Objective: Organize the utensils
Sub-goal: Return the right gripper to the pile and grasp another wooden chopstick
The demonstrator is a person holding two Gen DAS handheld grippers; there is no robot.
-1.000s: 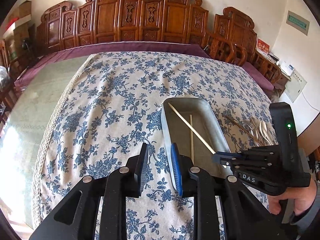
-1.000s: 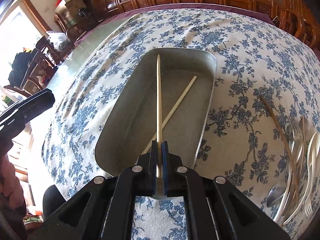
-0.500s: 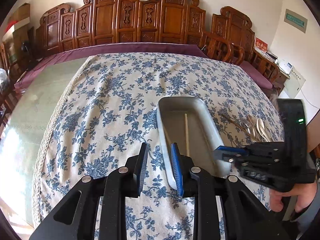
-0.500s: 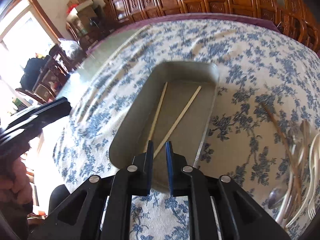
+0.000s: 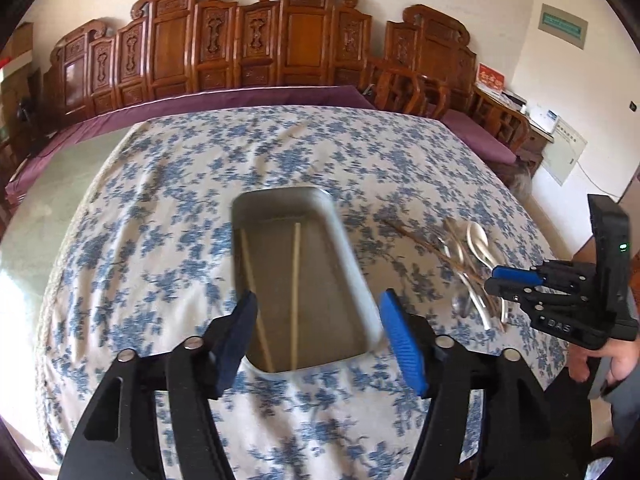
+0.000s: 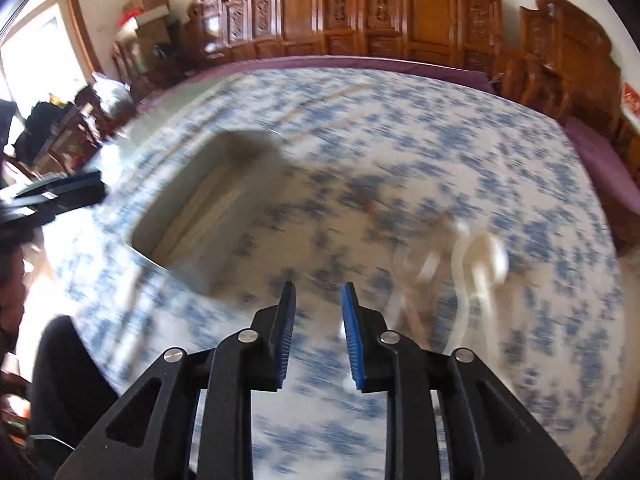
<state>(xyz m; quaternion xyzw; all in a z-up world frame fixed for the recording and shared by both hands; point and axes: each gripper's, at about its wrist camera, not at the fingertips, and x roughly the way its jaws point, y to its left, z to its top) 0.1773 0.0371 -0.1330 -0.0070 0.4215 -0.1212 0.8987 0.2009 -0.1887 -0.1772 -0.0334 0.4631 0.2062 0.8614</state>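
With two chopsticks (image 5: 296, 280) lying in the tray (image 5: 352, 264), both the left gripper (image 5: 320, 336) and right gripper (image 6: 316, 336) are released and empty, so next comes reaching the utensil pile (image 5: 472, 272) beside the tray.

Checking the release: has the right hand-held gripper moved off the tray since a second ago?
Yes. The right hand-held gripper swung right, from over the tray toward the spoons.

Both tools share one build — the left gripper (image 5: 318, 338) and right gripper (image 6: 317, 334) have glossy black angular linkage arms with silver round screws and ribbed blue finger pads. The right unit's black housing bears white "DAS" lettering and a green light — a bare hand (image 5: 612, 364) shows beneath it.
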